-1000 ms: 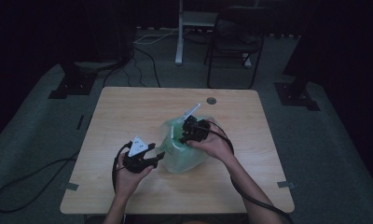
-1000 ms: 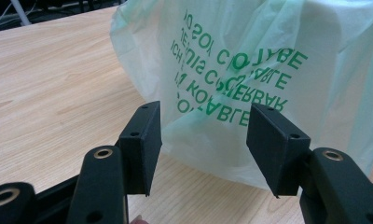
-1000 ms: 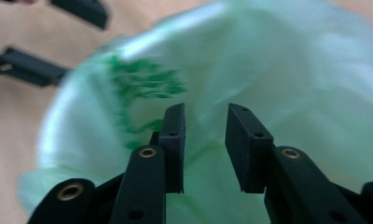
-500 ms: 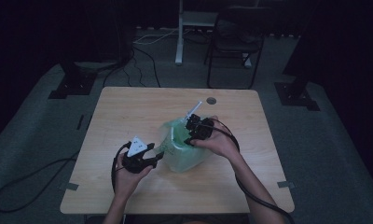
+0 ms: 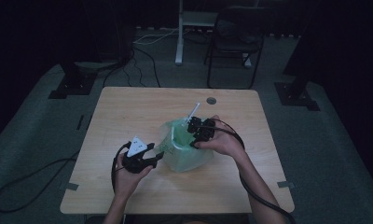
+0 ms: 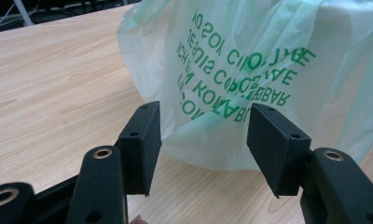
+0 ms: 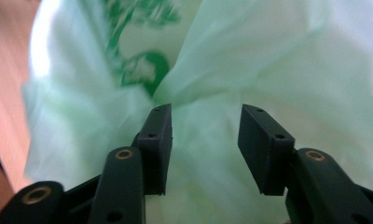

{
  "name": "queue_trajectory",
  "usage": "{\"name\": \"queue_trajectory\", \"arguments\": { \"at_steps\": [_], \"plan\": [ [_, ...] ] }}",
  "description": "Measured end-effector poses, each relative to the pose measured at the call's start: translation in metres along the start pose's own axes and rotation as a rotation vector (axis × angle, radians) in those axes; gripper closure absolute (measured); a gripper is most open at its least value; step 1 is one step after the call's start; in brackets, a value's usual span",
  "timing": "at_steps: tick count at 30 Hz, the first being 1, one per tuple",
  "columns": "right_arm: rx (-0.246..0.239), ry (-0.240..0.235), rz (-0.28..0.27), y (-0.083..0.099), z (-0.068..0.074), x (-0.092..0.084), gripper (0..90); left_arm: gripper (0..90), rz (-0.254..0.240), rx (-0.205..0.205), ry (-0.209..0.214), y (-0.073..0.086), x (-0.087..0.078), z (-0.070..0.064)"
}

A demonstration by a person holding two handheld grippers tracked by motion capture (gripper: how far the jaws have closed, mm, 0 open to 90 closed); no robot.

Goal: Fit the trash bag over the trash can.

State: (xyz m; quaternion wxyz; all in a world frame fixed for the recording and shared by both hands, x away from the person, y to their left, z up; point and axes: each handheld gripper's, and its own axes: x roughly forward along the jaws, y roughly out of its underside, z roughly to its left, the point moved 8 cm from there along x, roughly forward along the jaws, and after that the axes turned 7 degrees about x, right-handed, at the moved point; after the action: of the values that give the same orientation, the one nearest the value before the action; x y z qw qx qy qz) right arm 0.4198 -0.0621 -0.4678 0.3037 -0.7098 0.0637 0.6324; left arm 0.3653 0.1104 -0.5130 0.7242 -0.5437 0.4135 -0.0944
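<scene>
**A:** On the wooden table (image 5: pixel 128 112), a little right of the middle, sits the pale green plastic bag (image 5: pixel 184 149) with dark green lettering, puffed up and standing by itself. Where are the grippers?

**B:** One on each side. The right gripper (image 5: pixel 195 132) sits over the bag's top at the far right, pointing down into the crumpled film. In the right gripper view its jaws stand apart with folds of green plastic (image 7: pixel 208 121) lying between them, but the pads do not press on it. They have just been opening.

**A:** So it has let go?

**B:** I'd judge so; the film looks loose there, not pinched. A thin white strip (image 5: pixel 194 111) pokes out past that gripper; I can't tell what it is.

**A:** And the left?

**B:** The left gripper (image 5: pixel 157 157) hovers just beside the bag's near-left flank, low by the table. In the left gripper view its jaws are spread, framing the lettered side (image 6: pixel 240 79), with nothing clamped.

**A:** What does that mean for the job?

**B:** Neither gripper holds the bag now, so it rests on the table alone. Any next pull or opening probably needs a fresh grasp.
</scene>
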Motion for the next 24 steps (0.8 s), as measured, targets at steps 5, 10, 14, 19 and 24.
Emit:
{"name": "queue_trajectory", "arguments": {
  "at_steps": [5, 10, 14, 19, 24],
  "plan": [
    [0.026, -0.027, -0.082, -0.022, 0.001, 0.006, 53.2, 45.8, 0.0, -0.002, -0.001, 0.001, 0.0, 0.001],
    [0.031, -0.02, -0.161, -0.038, 0.001, 0.01, 53.0, 45.2, 0.0, -0.005, -0.004, 0.002, -0.001, 0.001],
    [0.099, 0.045, -0.197, -0.043, -0.012, 0.009, 53.1, 45.2, -0.003, -0.005, -0.006, 0.002, -0.001, 0.002],
    [0.161, 0.095, -0.217, -0.039, -0.026, 0.006, 50.0, 45.0, -0.001, -0.008, -0.008, 0.002, -0.001, 0.003],
    [0.162, 0.049, -0.265, -0.038, -0.022, -0.006, 45.8, 44.8, 0.001, -0.011, -0.005, 0.003, 0.0, 0.002]
  ]
}}
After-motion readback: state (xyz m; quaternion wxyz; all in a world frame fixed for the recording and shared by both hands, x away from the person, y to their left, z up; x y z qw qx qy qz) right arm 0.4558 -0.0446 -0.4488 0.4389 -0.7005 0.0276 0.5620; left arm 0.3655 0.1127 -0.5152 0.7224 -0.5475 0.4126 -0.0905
